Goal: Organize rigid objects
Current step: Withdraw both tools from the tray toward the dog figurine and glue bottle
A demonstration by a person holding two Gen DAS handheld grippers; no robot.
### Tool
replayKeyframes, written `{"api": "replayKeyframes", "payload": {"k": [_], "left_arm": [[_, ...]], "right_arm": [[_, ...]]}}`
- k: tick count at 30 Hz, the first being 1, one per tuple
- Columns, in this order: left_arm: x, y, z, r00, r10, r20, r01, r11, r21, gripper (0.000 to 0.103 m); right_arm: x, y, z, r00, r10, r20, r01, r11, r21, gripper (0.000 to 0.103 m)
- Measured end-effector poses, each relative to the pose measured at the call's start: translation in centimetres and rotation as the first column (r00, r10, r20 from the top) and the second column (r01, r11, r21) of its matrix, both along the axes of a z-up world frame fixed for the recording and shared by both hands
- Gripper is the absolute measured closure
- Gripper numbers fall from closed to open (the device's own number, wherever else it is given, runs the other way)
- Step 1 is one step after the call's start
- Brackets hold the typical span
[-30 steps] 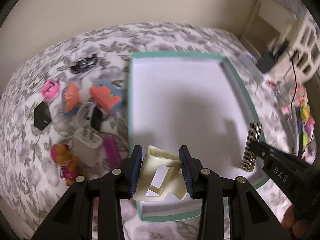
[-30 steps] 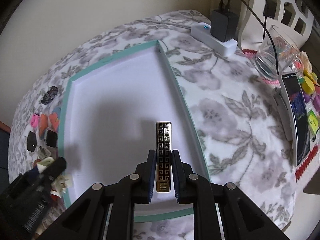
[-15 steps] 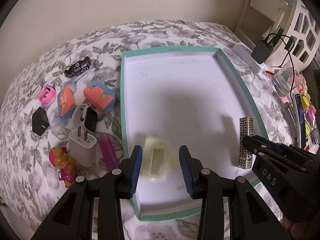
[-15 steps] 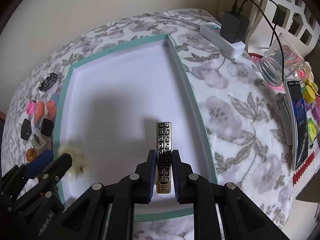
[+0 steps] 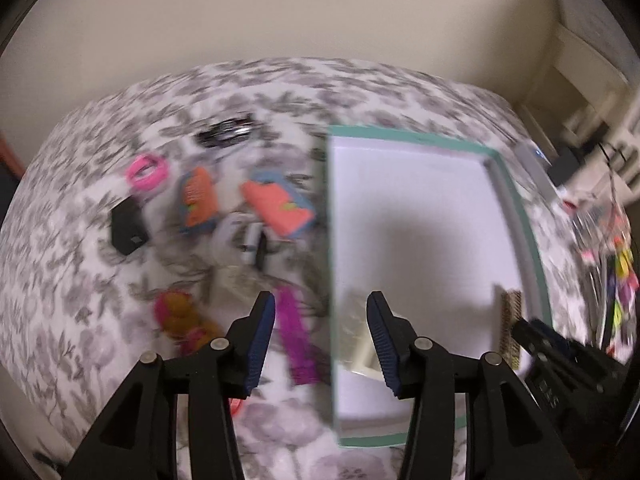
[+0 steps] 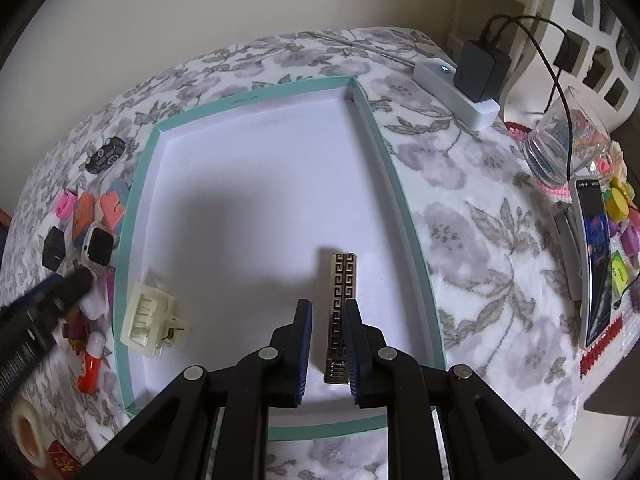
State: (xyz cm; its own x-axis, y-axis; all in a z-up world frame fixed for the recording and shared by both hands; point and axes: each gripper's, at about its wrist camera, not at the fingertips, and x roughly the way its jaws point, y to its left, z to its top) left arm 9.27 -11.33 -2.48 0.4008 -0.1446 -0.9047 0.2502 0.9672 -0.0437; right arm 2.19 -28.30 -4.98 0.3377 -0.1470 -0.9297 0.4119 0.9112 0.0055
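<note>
1. The whole left wrist view is smeared by motion blur; the pink ring-shaped toy (image 5: 147,171), the two orange-and-blue blocks (image 5: 276,208) and the black toy car (image 5: 226,133) show only as soft shapes.
2. There, the cream plastic hair claw (image 5: 362,354) is partly hidden behind the left gripper's right finger (image 5: 384,344).
3. In the right wrist view, the lower end of the gold bar with black key pattern (image 6: 342,312) sits between the fingers (image 6: 356,344), which cover its sides.
4. The beige tape roll (image 6: 24,434) is cut off by the picture's edge.
5. The left gripper (image 6: 60,292) covers small toys beside the teal-rimmed white tray (image 6: 132,208).
</note>
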Motion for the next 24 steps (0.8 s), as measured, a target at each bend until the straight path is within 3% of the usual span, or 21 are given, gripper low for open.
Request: {"api": "replayKeyframes", "payload": {"k": [1,3,4,7,9,12,18,24], "left_arm": [[0.4,0.8,0.1,1.0,0.027,0.007,-0.027,1.0,0.013,0.053],[0.8,1.8,0.2,0.998,0.061,0.014,-0.061,0.998,0.031,0.035],[1.1,2.5,0.3,0.996,0.082,0.015,-0.083,0.996,0.03,0.024],[1.9,4.7,0.3,0.989,0.147,-0.017,-0.147,0.989,-0.005,0.024],[2.4,6.2,0.2,0.981,0.186,-0.048,-0.188,0.981,-0.045,0.024],[3.0,8.5,0.0,0.965,0.248,-0.088,-0.255,0.963,-0.083,0.011],[3.7,14.1,0.1,0.912,0.4,-0.09,-0.408,0.907,-0.105,0.008],[3.9,19.5,-0.3,0.847,0.522,-0.094,-0.53,0.841,-0.104,0.007]], "right_arm": [[0.1,0.2,0.0,1.0,0.007,0.001,-0.007,1.0,-0.001,0.08],[0.1,0.9,0.1,1.0,0.018,0.01,-0.018,1.0,0.005,0.061],[0.2,1.1,0.1,1.0,0.021,0.015,-0.021,1.0,0.009,0.057],[0.4,2.1,0.1,0.999,0.04,0.026,-0.04,0.999,0.028,0.05],[0.6,2.8,0.1,0.998,0.06,0.032,-0.061,0.997,0.036,0.038],[0.9,3.8,0.1,0.995,0.087,0.041,-0.089,0.995,0.04,0.031],[1.6,6.0,0.0,0.99,0.12,0.072,-0.126,0.989,0.082,0.012],[2.4,9.7,0.2,0.974,0.205,0.098,-0.213,0.974,0.08,0.005]]}}
